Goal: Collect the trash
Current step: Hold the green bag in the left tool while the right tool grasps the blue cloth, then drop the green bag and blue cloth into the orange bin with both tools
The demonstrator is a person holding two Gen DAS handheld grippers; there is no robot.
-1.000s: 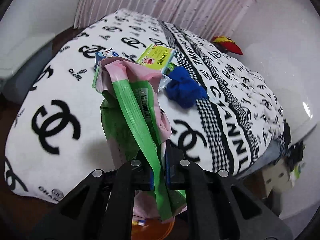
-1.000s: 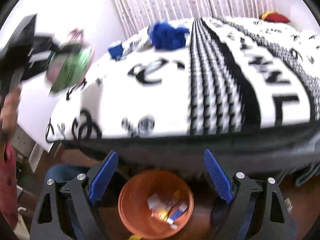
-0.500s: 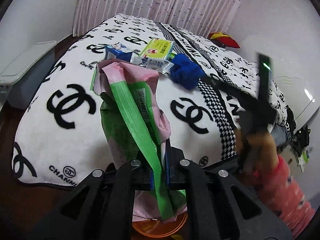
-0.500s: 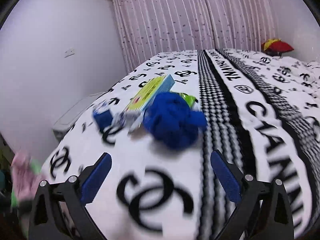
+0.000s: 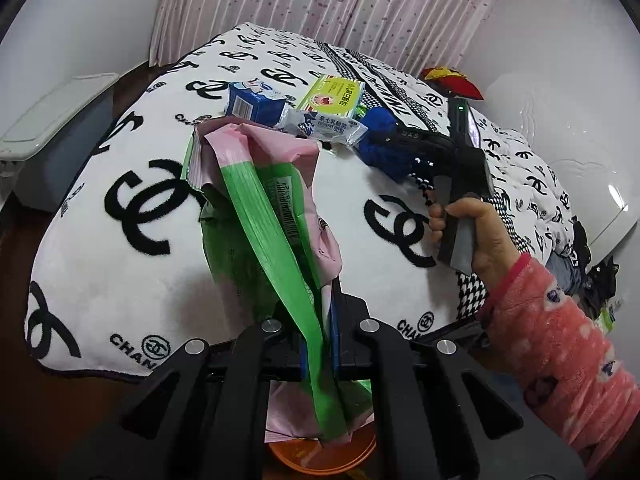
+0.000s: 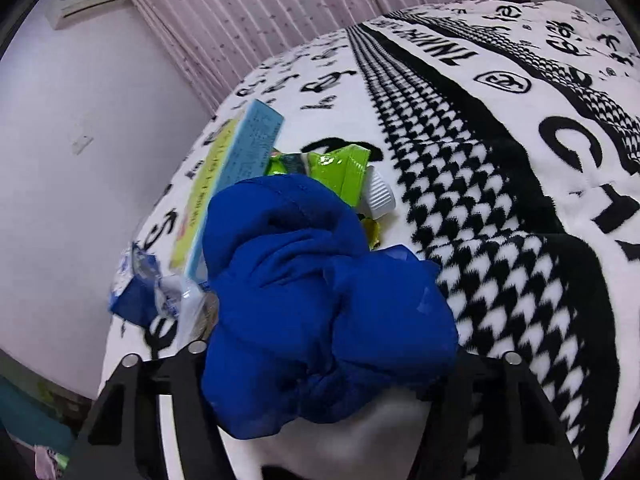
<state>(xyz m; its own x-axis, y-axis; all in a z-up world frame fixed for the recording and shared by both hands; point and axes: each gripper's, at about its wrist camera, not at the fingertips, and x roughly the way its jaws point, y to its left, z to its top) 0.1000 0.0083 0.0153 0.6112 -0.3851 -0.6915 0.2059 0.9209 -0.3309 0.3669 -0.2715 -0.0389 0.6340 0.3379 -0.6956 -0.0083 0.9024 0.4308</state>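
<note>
The blue cloth wad (image 6: 320,304) lay on the bed blanket (image 6: 500,184) at the near edge of a small litter cluster, and it sat between the jaws of the right gripper (image 6: 320,376), which were closing on it. Whether the pads had yet met the cloth could not be told, because the wad hid both fingertips. Touching or just behind the wad lay a lime-green wrapper (image 6: 336,168), a white ribbed cap (image 6: 378,194), a yellow-and-blue flat box (image 6: 228,184) and a clear bread wrapper (image 5: 324,126), with a blue carton (image 5: 256,104) beside them.

The left gripper (image 5: 320,344) was clamped fully on a pink-and-green bag (image 5: 264,200), held upright above an orange bin (image 5: 320,456), probably staged for dropping. Only the bin's rim showed; its contents were hidden by the bag and gripper body. The person's right hand (image 5: 472,232) held the right gripper's handle. The bag's printed text was too small to read.
</note>
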